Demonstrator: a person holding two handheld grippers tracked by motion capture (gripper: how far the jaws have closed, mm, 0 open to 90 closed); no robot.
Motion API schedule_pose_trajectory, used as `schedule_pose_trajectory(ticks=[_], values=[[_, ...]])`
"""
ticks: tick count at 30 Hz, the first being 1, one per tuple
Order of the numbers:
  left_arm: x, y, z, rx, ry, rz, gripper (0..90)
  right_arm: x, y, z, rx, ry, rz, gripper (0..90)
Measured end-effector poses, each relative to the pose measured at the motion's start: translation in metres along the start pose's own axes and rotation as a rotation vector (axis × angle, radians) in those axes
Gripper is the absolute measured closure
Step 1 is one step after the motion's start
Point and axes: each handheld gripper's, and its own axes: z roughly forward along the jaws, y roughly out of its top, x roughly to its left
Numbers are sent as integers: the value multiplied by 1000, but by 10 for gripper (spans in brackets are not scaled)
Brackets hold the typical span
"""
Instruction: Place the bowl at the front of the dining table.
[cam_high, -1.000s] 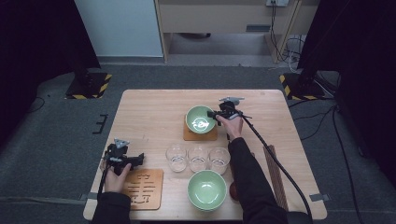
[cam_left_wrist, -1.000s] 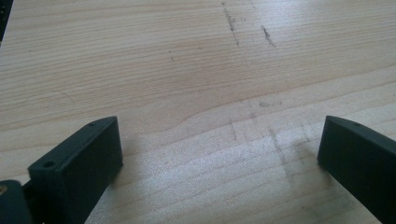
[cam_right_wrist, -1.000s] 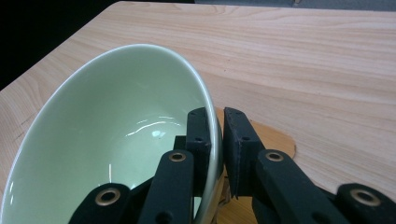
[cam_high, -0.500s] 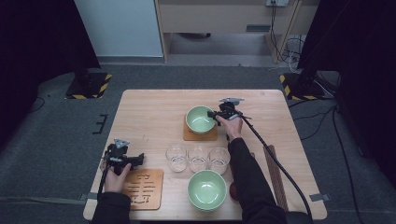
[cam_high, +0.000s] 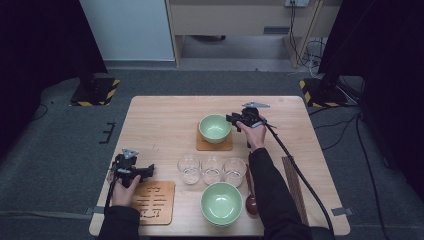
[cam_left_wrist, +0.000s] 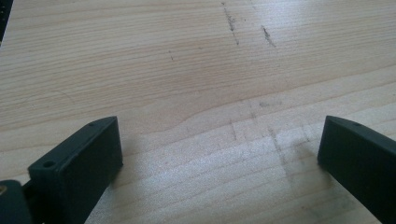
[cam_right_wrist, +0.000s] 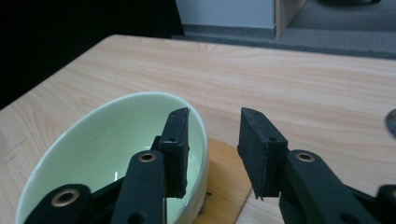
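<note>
The green bowl (cam_high: 215, 128) is sitting on its coaster (cam_high: 214, 144) mid-table, bare wood lying open behind it toward the far edge. The right gripper (cam_high: 233, 120) has just been opening, its jaws now straddling the rim without pressing, where earlier they pinched it. The left gripper (cam_high: 134, 170) is resting wide open near the front-left edge.

Glossy ceramic bowl (cam_right_wrist: 107, 154), matt wooden table (cam_right_wrist: 303, 79)
</note>
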Motion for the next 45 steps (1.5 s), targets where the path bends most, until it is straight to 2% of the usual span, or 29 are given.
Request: schedule_pose_trajectory(ticks=[4, 6, 11, 15, 18, 23, 28, 32, 34, 40, 45], values=[[0, 0, 0, 0, 0, 0, 0, -2, 8, -17, -24, -16, -41, 574], [0, 0, 0, 0, 0, 0, 0, 0, 12, -22, -36, -15, -42, 560], [0, 0, 0, 0, 0, 0, 0, 10, 23, -38, -71, -5, -58, 543], [0, 0, 0, 0, 0, 0, 0, 20, 27, -50, -70, -9, -84, 535], [0, 0, 0, 0, 0, 0, 0, 23, 30, -61, -89, -9, -71, 522], [0, 0, 0, 0, 0, 0, 0, 21, 34, -82, -104, -33, -81, 505], [0, 0, 0, 0, 0, 0, 0, 20, 32, -100, -123, -39, -65, 492], [0, 0, 0, 0, 0, 0, 0, 22, 29, -112, -120, -61, -78, 485], [0, 0, 0, 0, 0, 0, 0, 25, 27, -118, -122, -76, -101, 473], [0, 0, 0, 0, 0, 0, 0, 30, 16, -137, -133, -78, -119, 465], [0, 0, 0, 0, 0, 0, 0, 28, 5, -155, -145, -87, -121, 460]])
